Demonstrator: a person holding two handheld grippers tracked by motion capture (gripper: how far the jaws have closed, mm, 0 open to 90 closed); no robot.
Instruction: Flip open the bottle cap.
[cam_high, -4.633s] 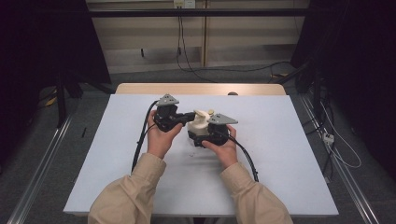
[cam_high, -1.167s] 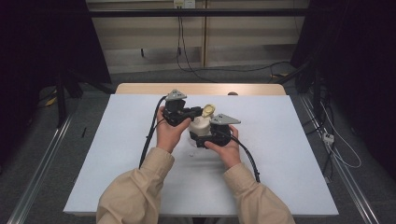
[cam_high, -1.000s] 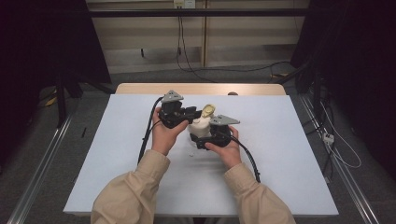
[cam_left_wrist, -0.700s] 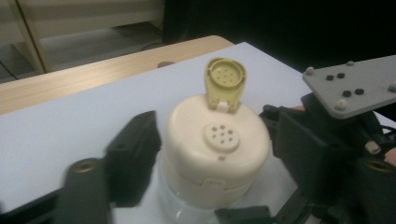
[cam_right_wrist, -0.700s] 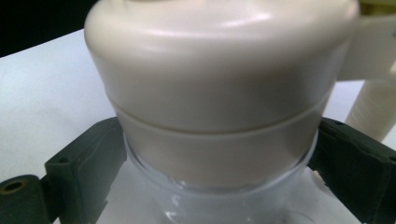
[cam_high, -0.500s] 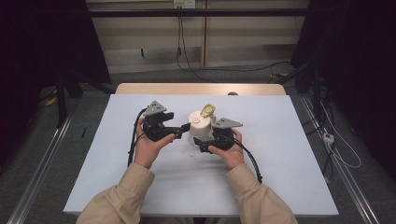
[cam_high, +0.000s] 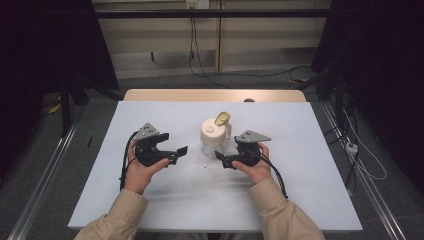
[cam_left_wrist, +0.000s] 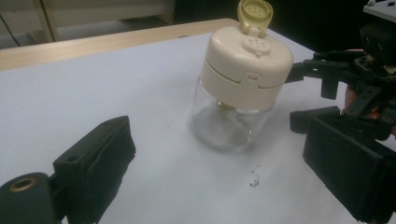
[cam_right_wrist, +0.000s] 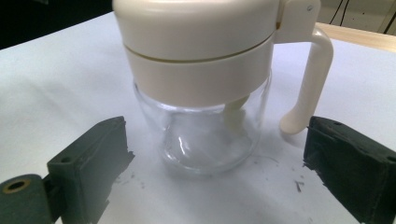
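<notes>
Item: jar (cam_high: 214, 141), clear glass, empty as far as can be seen, with a cream lid (cam_left_wrist: 247, 63) and a side handle (cam_right_wrist: 308, 79).
Position: upright on the white table (cam_high: 300, 165), near its middle, between the two grippers.
Lid detail: yellow flip cap (cam_left_wrist: 255, 11) stands open above a ring of small holes.
Left gripper (cam_high: 175, 152): released, jaws wide apart, holding nothing; lies to the jar's left, apart from it, jaws pointing toward it.
Right gripper (cam_high: 224, 159): released, jaws spread; in its own view they stand before the jar on either side, neither pad touching glass.
Marks: a few dark specks (cam_left_wrist: 254, 177) on the table in front of the jar.
Step in hand: judged as the approach to a grasp; nothing is held.
Next move: likely the right gripper advances until the glass body sits between its pads, then closes gently, clear of the handle.
Caution: smooth glass may slip; the tall lid makes the jar top-heavy.
</notes>
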